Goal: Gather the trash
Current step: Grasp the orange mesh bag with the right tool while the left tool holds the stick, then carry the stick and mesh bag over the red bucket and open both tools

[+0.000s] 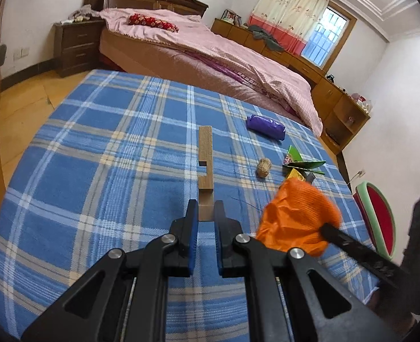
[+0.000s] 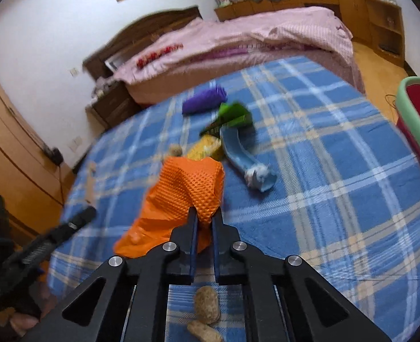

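Right wrist view: the right gripper (image 2: 203, 221) pinches a crumpled orange bag (image 2: 181, 199) of dimpled, netted plastic between its fingers, the bag sagging onto the blue plaid cloth of the worktop (image 2: 324, 199). Just beyond lie a curved pale-blue wrapper (image 2: 240, 154), green packaging (image 2: 232, 115) and a purple bundle (image 2: 204, 101). In the left wrist view, the left gripper (image 1: 205, 213) clamps the near end of a notched wooden strip (image 1: 205, 159); a small ridged cork (image 1: 263, 167) sits to its right.

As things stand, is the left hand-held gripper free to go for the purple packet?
Probably not yet: the left hand-held gripper is shut on the notched wooden strip. The way to the purple packet across the plaid cloth looks unobstructed.
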{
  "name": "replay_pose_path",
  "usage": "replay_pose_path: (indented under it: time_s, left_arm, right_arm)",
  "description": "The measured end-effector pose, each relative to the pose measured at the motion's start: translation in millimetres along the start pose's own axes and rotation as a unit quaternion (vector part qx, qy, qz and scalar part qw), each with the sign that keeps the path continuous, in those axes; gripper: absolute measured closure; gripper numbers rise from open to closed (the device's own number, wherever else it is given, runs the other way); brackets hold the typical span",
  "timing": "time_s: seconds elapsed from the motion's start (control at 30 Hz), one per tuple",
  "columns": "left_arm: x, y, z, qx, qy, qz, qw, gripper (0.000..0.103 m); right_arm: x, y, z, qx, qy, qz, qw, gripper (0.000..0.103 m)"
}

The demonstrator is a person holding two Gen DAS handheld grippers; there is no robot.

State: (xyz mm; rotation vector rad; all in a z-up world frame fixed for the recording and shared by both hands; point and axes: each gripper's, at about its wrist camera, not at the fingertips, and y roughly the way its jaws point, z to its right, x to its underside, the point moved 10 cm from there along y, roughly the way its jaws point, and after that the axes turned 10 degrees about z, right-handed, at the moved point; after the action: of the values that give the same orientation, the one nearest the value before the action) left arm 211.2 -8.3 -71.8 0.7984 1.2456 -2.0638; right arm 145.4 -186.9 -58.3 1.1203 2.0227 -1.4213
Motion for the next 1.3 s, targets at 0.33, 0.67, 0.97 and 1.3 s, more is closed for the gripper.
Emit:
replay_pose_path:
  time_s: [0.33,0.67,0.97,1.3]
  left_arm:
    - [1,4,7,0.018,0.004,0.001,0.9998,0.094]
    - [3,6,14,0.020,0.018,0.004,0.9996,0.094]
    - [-3,-12,37,0.025,0.037,0.022,0.9988,0.094]
    - [5,-35,131,0.116,0.080,0.018,0.9898,0.094]
  right_arm:
    - [-47,-85,17,-0.010,0.019,0.112,0.993,0.096]
    - [-47,-137,82,0.054,0.051,0.156,0.985,0.096]
    - [-47,-186,143,0.131,0.076,0.193,0.969,0.096]
    - [-36,-213,198,0.167,0.117,0.209,0.956,0.096]
